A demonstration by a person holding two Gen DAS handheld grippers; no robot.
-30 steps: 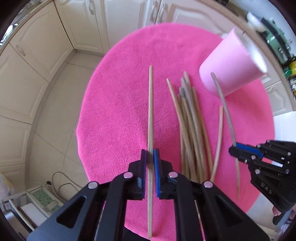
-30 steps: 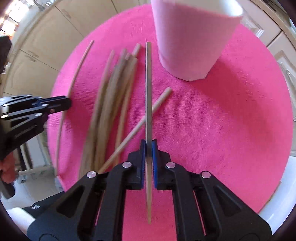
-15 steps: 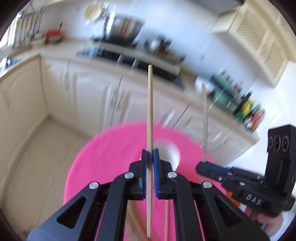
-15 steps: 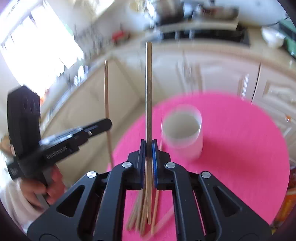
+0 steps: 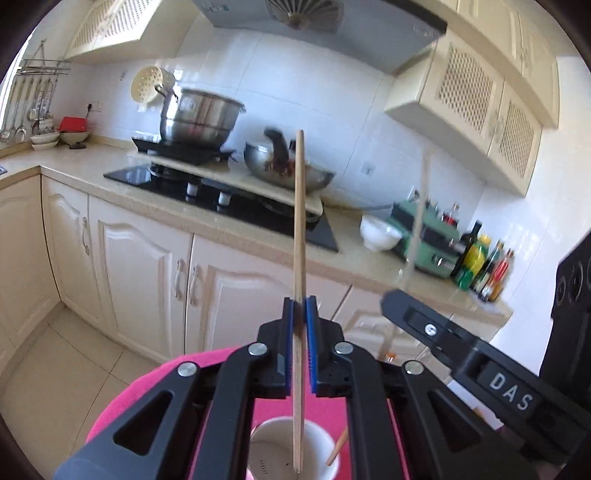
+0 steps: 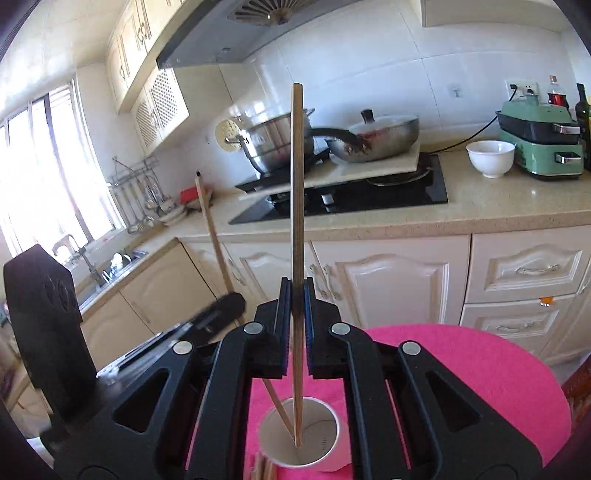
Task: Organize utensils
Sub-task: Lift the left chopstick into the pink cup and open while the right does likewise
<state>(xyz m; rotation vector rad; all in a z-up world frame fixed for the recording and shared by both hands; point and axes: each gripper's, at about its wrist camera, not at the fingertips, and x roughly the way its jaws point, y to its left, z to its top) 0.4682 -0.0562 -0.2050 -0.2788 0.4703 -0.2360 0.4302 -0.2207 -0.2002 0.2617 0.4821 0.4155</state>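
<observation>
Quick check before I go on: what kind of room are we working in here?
A home kitchen, by the look of it: a black gas hob carrying a steel stockpot and a frying pan, cream cabinets under a stone countertop, and a range hood overhead.

2 wrist views – facing stove (image 5: 207, 184), sharing cup (image 6: 299, 439)
</observation>
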